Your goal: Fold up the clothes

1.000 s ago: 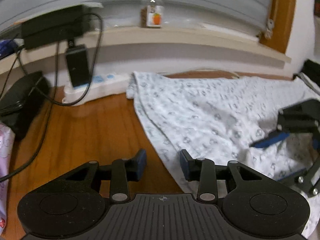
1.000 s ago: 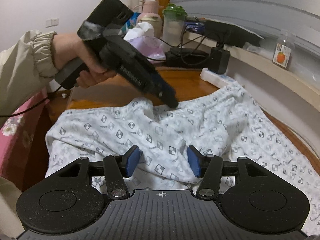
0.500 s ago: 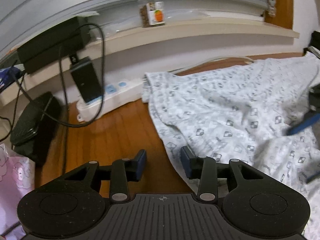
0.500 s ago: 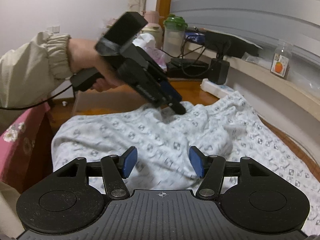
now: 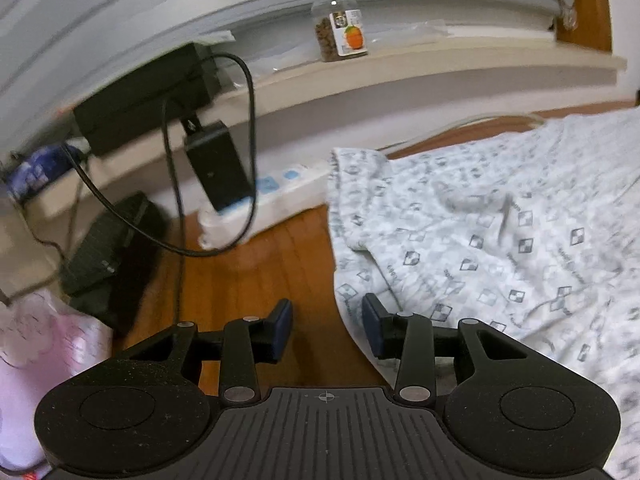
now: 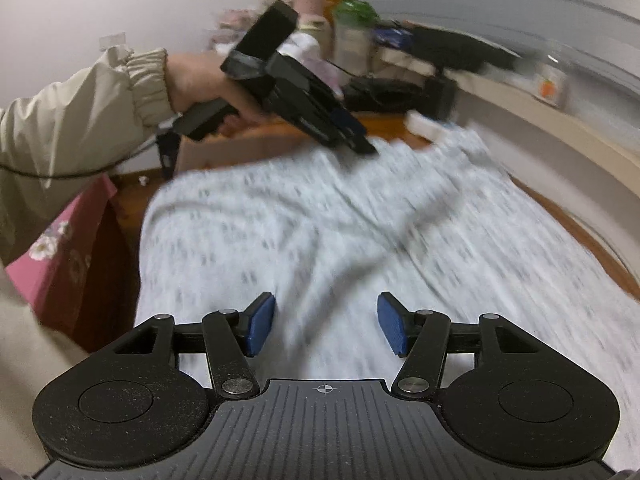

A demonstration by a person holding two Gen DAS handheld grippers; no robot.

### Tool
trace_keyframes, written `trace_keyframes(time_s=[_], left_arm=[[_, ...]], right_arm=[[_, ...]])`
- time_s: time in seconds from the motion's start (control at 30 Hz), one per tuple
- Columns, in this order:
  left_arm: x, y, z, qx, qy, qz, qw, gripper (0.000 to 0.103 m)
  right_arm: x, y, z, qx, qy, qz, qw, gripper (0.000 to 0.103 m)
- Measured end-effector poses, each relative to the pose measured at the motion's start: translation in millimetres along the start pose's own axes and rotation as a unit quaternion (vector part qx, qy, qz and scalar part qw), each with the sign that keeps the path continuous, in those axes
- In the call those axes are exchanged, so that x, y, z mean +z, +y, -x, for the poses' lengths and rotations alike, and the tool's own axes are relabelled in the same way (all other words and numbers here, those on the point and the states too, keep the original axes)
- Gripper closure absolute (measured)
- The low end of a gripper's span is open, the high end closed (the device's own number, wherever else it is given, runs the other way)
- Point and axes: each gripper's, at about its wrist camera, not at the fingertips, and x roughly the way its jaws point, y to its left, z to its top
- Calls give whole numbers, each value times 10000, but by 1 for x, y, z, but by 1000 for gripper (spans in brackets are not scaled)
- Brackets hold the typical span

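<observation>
The left gripper (image 5: 326,330) points down at the edge of a white garment with a grey checked print (image 5: 500,248), which lies spread on the wooden tabletop (image 5: 256,280). Its jaws stand partly open and hold nothing: the hem of the garment runs between them, the right pad (image 5: 372,330) is over the cloth and the left pad (image 5: 282,330) is over bare wood, and I cannot tell if either pad touches anything. Ahead of the jaws and a little to the left, a white power strip (image 5: 260,204) lies against the wall, with a black adapter (image 5: 216,164) plugged in it and a black cable (image 5: 250,120) looping around. Further ahead, on the ledge (image 5: 440,64), stands a small clear jar with an orange label (image 5: 340,24). The right gripper (image 6: 326,324) hovers over the same garment (image 6: 320,232), which fills the area ahead of its jaws; the picture is blurred here. Its jaws are about half open with nothing between the blue pads. Far ahead and to the left of them, a hand (image 6: 204,84) in a beige sleeve (image 6: 80,112) holds the left gripper (image 6: 360,140), whose tip is just at the far edge of the cloth. A pink flowered bag (image 6: 60,256) is at the left of the table.
</observation>
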Motion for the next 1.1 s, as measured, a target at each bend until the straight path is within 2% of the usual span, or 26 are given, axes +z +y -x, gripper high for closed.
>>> trace_keyframes(time_s=[0.1,0.2,0.33,0.43,0.57,0.67,0.8,0.9,1.1], left_arm=[[3,6,-2,-100,32,216,9997,60],[0,19,0,-338,25,718,9968,60],[-5,25,26,-298,-349,1143,9924,61],[-2,10,45,-553,-550,1164,9901,60],[9,-41,55,-1017,-728,649,9900,49],[21,-86,53,-1422,-804,323,9860,49],[34,-137,39,-1918,-786,-32,9783,47],[37,-156,22,-1887,-634,-135,9799,47],[26,-156,11,-1813,-487,-89,9822,47]], right_arm=[[-22,-17,34,-275,-9,-257,9993,46],[-46,-34,72,-783,-42,-477,9958,45],[-93,-60,128,-1522,-55,-1095,9823,45],[-133,-74,170,-2159,37,-1583,9635,45],[-182,-85,223,-2919,234,-2112,9326,45],[-216,-92,257,-3413,267,-2450,9071,43],[-265,-105,288,-3861,55,-3073,8697,42],[-295,-108,309,-4042,-211,-3454,8467,42],[-314,-89,331,-4131,-159,-3462,8422,43]])
